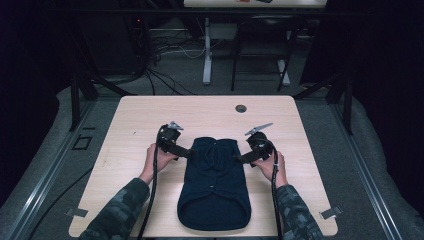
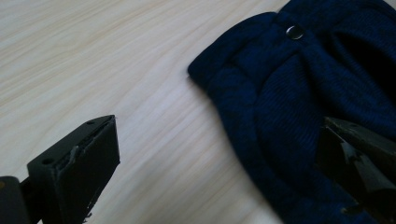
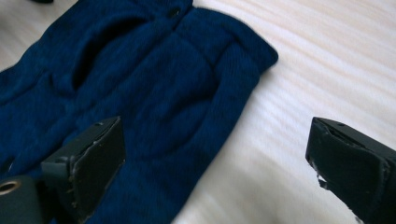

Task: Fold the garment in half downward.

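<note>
One dark blue garment lay on the table; two grippers, left and right, had jaws apart at its far corners.

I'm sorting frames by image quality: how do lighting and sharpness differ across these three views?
High view: dim, with dark surroundings; the navy garment reads nearly black on the table. Left gripper view: brighter, the garment's snap button glints, and the left hand-held gripper is soft at close range. Right gripper view: the wood is washed out pale, and the right hand-held gripper is slightly blurred.

navy garment, pale wood-grain table, camouflage sleeves.
</note>
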`<move>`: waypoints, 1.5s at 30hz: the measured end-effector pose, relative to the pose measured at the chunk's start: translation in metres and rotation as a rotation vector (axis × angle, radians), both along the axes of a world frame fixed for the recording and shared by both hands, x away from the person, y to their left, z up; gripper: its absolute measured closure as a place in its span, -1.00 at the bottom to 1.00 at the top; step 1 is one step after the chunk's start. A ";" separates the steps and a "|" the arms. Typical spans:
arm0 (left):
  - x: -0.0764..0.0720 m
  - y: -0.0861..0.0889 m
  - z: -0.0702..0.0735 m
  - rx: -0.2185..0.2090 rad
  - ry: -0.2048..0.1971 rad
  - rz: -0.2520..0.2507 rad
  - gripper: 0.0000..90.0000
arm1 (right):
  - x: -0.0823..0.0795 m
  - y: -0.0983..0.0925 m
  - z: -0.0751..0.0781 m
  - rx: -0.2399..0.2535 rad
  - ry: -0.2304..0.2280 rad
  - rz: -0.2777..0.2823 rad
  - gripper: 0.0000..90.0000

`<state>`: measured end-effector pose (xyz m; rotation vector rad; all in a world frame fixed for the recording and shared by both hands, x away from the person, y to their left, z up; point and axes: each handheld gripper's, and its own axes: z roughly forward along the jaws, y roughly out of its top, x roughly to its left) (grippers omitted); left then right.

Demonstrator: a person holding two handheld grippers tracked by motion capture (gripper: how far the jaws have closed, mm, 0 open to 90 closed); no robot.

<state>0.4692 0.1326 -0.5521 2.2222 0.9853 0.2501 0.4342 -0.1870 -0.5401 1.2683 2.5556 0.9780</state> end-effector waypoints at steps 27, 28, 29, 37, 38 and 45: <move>0.032 -0.046 -0.010 0.052 0.047 -0.050 -0.68 | 0.054 0.032 -0.013 -0.045 0.075 -0.027 -0.38; 0.032 -0.046 -0.010 0.051 0.048 -0.050 -0.67 | 0.055 0.032 -0.014 -0.046 0.086 -0.021 -0.34; 0.032 -0.046 -0.011 0.045 0.053 -0.057 -0.64 | 0.055 0.032 -0.014 -0.068 0.090 -0.021 -0.29; 0.034 -0.044 -0.015 0.025 0.081 -0.072 -0.47 | 0.056 0.034 -0.019 -0.067 0.086 -0.023 -0.10; 0.034 -0.044 -0.016 0.023 0.077 -0.073 -0.46 | 0.056 0.034 -0.019 -0.076 0.084 -0.016 -0.06; 0.031 -0.046 -0.016 0.027 0.065 -0.086 -0.32 | 0.052 0.038 -0.020 -0.056 0.074 -0.022 0.18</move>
